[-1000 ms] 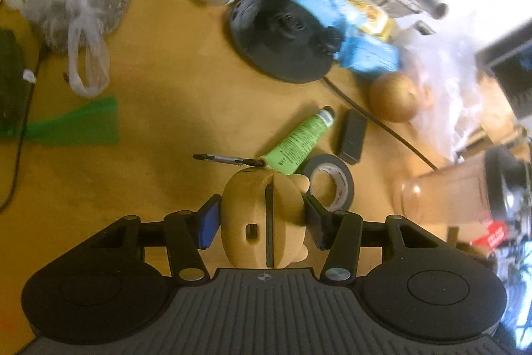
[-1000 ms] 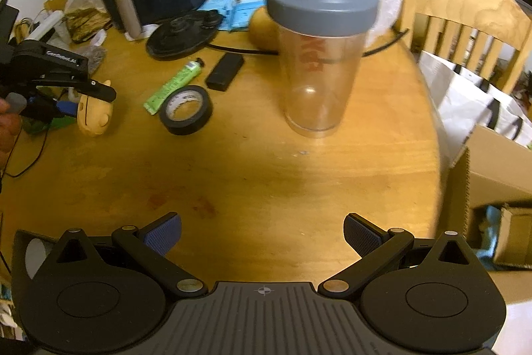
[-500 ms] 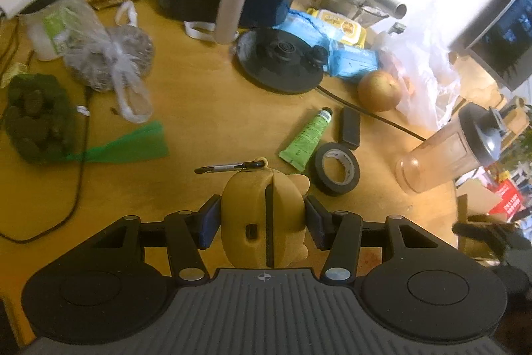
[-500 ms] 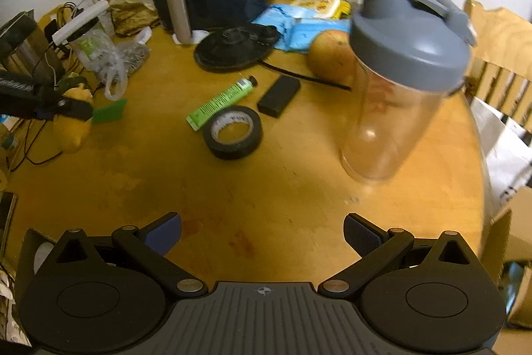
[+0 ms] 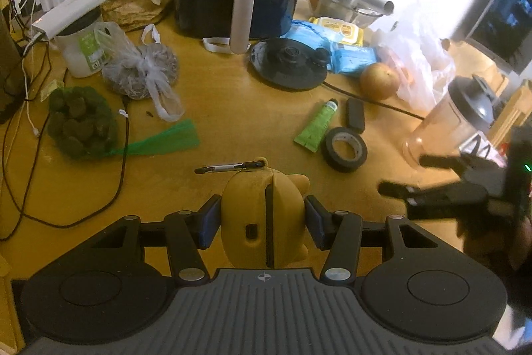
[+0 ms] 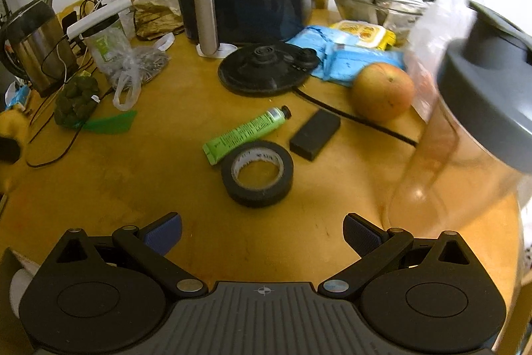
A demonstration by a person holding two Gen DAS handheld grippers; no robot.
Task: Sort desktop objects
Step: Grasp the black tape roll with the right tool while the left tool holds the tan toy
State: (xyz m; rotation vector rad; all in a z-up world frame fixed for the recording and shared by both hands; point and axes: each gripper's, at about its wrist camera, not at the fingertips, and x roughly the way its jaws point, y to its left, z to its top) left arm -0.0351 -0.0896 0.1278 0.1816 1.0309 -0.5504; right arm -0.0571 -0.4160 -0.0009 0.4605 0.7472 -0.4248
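Two views cover this moment. From the left wrist, the left gripper [image 5: 264, 218] is clamped on a yellow duck-shaped gadget [image 5: 262, 215], blue pads pressed on its two flanks, its dark seam running straight away from the camera and a small port facing the lens; it is held clear of the wooden table [image 5: 232, 108]. A pen [image 5: 229, 168] lies crosswise just past the gadget. Ahead and to the right of it sit the roll of black tape [image 5: 345, 149], the green tube [image 5: 317, 125] and the small black box [image 5: 355, 115], close together; the tube and the box both point their long axes away towards the kettle base [image 5: 288, 64]. The right gripper [image 5: 432, 182] reaches in from the right edge, blurred, and stands nearer to the tape than the loaded left one. The shaker bottle [image 5: 455, 118] looks empty. From the right wrist, the right gripper [image 6: 262, 230] has its jaws spread wide with nothing between them, above bare table. The tape [image 6: 257, 173] lies flat, hole up, straight ahead of the gap and near it, so a forward and downward reach seems the likely next move. The tube [image 6: 247, 130] touches its far rim, slanting up to the right; the box [image 6: 315, 133] is just beside. The shaker [image 6: 465, 122] looms blurred at the right. A net bag [image 6: 76, 100] holds dark green lumps; a knotted plastic bag [image 6: 136, 69] holds something dark and fine that I cannot identify.
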